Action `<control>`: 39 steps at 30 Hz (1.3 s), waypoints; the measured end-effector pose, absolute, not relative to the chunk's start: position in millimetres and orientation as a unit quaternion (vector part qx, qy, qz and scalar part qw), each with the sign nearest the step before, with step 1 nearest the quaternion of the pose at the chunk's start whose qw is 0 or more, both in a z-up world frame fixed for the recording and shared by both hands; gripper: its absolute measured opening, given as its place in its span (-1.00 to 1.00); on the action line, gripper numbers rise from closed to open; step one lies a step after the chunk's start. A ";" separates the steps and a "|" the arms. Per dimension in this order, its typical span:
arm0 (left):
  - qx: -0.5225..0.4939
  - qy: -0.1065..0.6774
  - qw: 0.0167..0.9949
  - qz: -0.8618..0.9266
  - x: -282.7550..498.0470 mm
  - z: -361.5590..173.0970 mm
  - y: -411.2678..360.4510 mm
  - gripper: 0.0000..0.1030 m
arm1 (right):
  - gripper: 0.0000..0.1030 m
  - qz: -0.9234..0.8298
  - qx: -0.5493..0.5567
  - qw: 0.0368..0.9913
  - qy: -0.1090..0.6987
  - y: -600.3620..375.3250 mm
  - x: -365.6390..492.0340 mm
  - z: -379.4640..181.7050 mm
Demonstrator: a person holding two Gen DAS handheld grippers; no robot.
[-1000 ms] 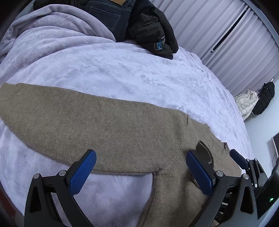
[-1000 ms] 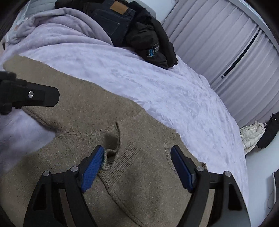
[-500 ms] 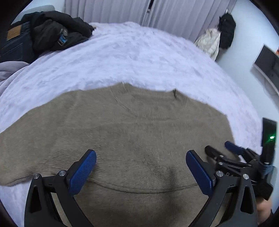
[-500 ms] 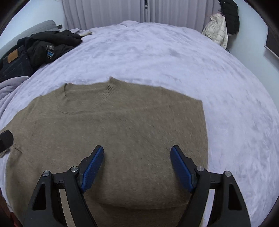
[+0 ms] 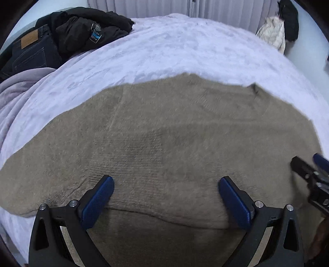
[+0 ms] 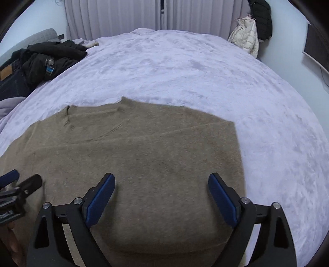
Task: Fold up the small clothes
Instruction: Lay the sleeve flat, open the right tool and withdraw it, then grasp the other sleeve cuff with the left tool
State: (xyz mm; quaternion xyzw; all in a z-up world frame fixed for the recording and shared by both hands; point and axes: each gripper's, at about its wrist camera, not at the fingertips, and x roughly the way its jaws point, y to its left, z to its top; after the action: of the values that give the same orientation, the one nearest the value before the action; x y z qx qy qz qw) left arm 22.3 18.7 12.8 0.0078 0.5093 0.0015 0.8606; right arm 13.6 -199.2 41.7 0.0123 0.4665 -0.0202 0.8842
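Note:
A brown knit sweater lies flat on the lavender bed cover, its neckline toward the far side. In the right wrist view the sweater ends in a straight edge on the right. My left gripper hovers open over the sweater's near part, where a cloth edge crosses just below its fingertips. My right gripper is open over the sweater's right half; its jaws are opening, with nothing between the pads. Each gripper shows at the edge of the other's view: the right gripper and the left gripper.
Dark jeans and a black jacket are piled at the bed's far left. A white puffer jacket hangs by the wall at the far right, near curtains. The bed cover stretches wide beyond the sweater.
Both grippers swung across the sweater and rolled level: a second ago they looked at a sleeve and the neckline at a slant, now they face the body squarely. The right jaws stand slightly wider.

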 end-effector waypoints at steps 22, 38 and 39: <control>-0.492 0.306 0.792 0.191 -122.8 -18.7 430.0 1.00 | 0.86 -0.051 -0.035 0.891 0.450 -163.8 0.7 36.4; -0.485 0.292 0.807 0.167 -123.7 -1.8 463.4 1.00 | 0.85 -0.041 -0.194 0.869 0.453 58.8 14.0 26.2; -0.482 0.290 0.810 0.165 -125.0 -0.5 464.5 1.00 | 0.85 -0.011 -0.211 0.871 0.443 79.5 6.7 27.6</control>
State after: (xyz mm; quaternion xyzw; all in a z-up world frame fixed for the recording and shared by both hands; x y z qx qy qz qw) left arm -125.0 464.5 -0.5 -0.4822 0.2904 0.1652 0.8099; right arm 6.7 79.5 27.6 -0.2109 0.4429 -0.0112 0.8713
